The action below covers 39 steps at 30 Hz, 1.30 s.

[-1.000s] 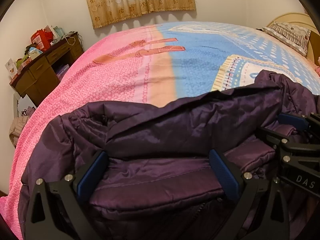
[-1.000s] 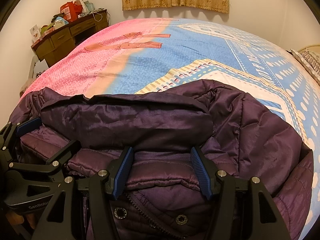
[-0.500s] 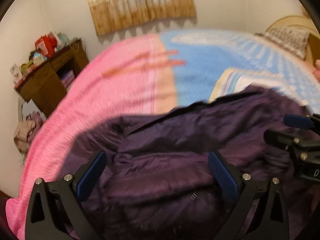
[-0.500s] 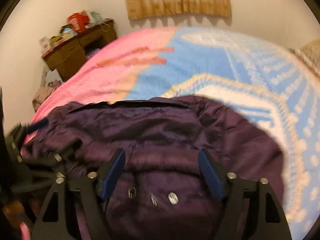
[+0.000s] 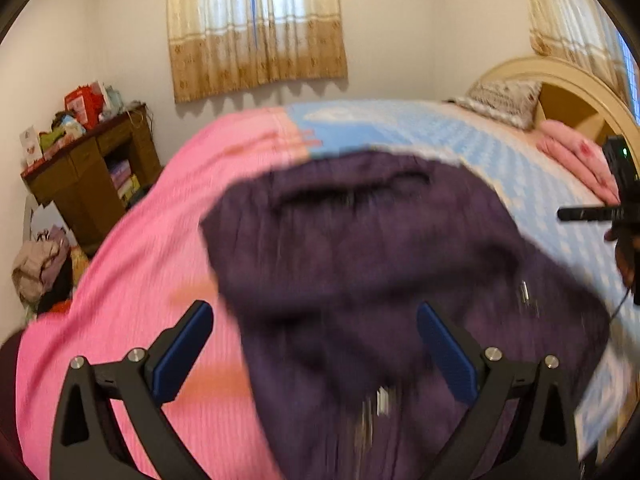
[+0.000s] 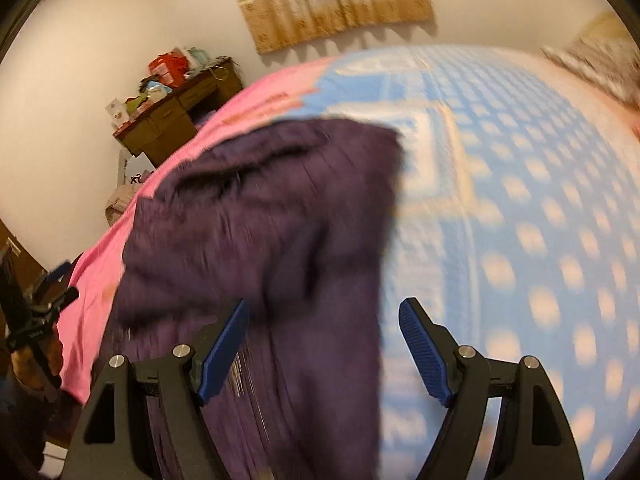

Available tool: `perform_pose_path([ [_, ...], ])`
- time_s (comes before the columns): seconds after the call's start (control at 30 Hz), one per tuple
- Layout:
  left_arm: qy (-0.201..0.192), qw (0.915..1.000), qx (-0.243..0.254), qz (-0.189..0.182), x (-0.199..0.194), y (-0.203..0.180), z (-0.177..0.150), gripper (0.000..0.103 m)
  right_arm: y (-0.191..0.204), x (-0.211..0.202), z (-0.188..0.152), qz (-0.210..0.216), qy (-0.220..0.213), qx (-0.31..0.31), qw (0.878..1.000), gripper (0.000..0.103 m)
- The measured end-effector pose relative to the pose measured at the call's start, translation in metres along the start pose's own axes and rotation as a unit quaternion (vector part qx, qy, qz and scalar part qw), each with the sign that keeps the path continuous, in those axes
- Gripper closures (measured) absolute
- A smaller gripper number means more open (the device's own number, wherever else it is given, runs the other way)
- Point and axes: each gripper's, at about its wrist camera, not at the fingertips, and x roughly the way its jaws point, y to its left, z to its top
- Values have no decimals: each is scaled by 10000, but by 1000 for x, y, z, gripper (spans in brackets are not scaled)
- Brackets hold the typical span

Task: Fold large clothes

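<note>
A dark purple padded jacket [image 5: 372, 264] lies bunched on the bed, blurred by motion; it also shows in the right wrist view [image 6: 272, 248]. My left gripper [image 5: 314, 350] is open and empty, raised above the jacket's near part. My right gripper [image 6: 324, 350] is open and empty, over the jacket's right edge where it meets the blue cover. Part of the right gripper shows at the right edge of the left wrist view [image 5: 616, 200], and the left gripper at the left edge of the right wrist view [image 6: 36, 312].
The bed has a pink and blue cover [image 5: 132, 280]. A wooden desk [image 5: 92, 164] with clutter stands at the left wall, with a pile of clothes [image 5: 40, 268] below. A pillow [image 5: 500, 98] and headboard [image 5: 580, 92] are at the far right.
Both grippers have let go of the jacket and lifted up and back. The jacket now lies lower and farther from the cameras, and more of the room shows.
</note>
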Motion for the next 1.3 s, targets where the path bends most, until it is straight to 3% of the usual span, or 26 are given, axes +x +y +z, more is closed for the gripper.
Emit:
perform_pose_path([
  [0.17,358,9984,-347,-256,-23,3,-65,0,-22,-31,-73,-58,256,263,9993,25],
  [0.33,639,9949,-594,-513,-20,-7,-106,0,-19,-29,-111,109,345,306,9989,25],
  [0.5,650,9904,-979,-722,-6,-14,-121,0,-13,-17,-118,148,7,327,9994,25],
  [0.63,687,9835,-1361,-974,3,-10,-125,6,-4,-10,-122,484,-45,352,9982,26],
  [0.77,607,9866,-1212,-909,6,-14,-128,6,3,-9,-128,428,-56,240,9988,33],
  [0.83,514,9864,-1248,-936,8,-14,-128,6,1,-9,-128,452,-89,291,9985,41],
  [0.87,496,9871,-1219,-913,9,-15,-128,7,-3,-10,-128,477,-115,387,9980,54],
  [1.0,468,9861,-1197,-1055,3,-17,-128,26,-9,-13,-133,743,-152,580,9954,58],
  [1.23,365,9875,-1270,-862,9,-20,-131,19,-15,-9,-130,915,-142,817,9923,60],
  [1.27,348,9893,-1181,-785,7,-23,-130,28,-16,-11,-131,1036,-132,898,9905,64],
  [1.3,324,9903,-1134,-734,5,-23,-129,46,-16,-14,-133,1139,-144,944,9889,66],
])
